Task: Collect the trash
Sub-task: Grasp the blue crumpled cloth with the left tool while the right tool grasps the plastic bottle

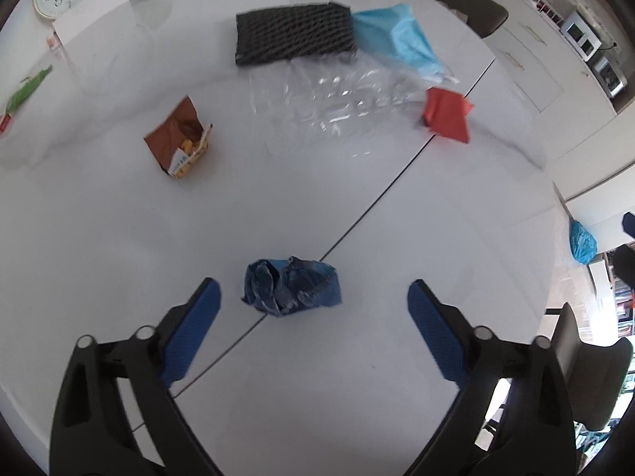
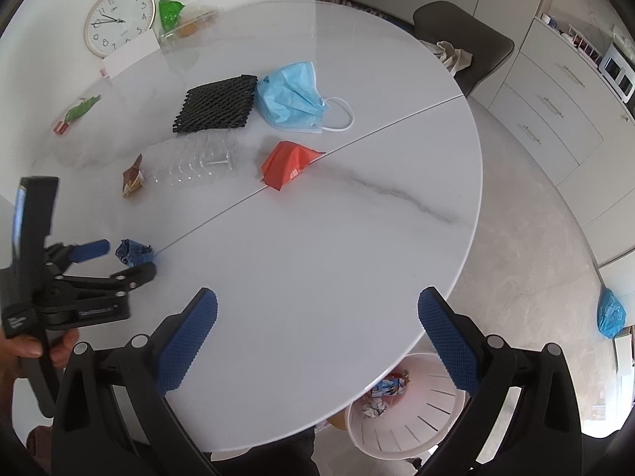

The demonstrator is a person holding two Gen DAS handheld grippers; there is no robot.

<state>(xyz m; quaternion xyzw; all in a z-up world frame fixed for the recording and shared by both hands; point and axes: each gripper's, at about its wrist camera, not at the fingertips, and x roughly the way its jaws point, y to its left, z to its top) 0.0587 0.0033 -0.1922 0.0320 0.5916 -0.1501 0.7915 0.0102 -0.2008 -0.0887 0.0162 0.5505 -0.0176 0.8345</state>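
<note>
Left wrist view: the left gripper (image 1: 313, 297), jaws spread, straddles a crumpled blue wrapper (image 1: 291, 285) on the table (image 1: 119, 238) seam near its edge. The light wad may skid aside. Brown packet (image 1: 180, 141), clear tray (image 1: 337, 107) and red wrapper (image 1: 448, 115) lie clear beyond. Right gripper (image 2: 317, 317) is spread, empty.

The bench (image 2: 357, 238) was white, grey-veined; the wrappers were dark blue (image 1: 291, 285), red (image 1: 446, 115) and brown (image 1: 180, 139); the mesh (image 1: 293, 33) black; the mask (image 2: 291, 97) light blue
</note>
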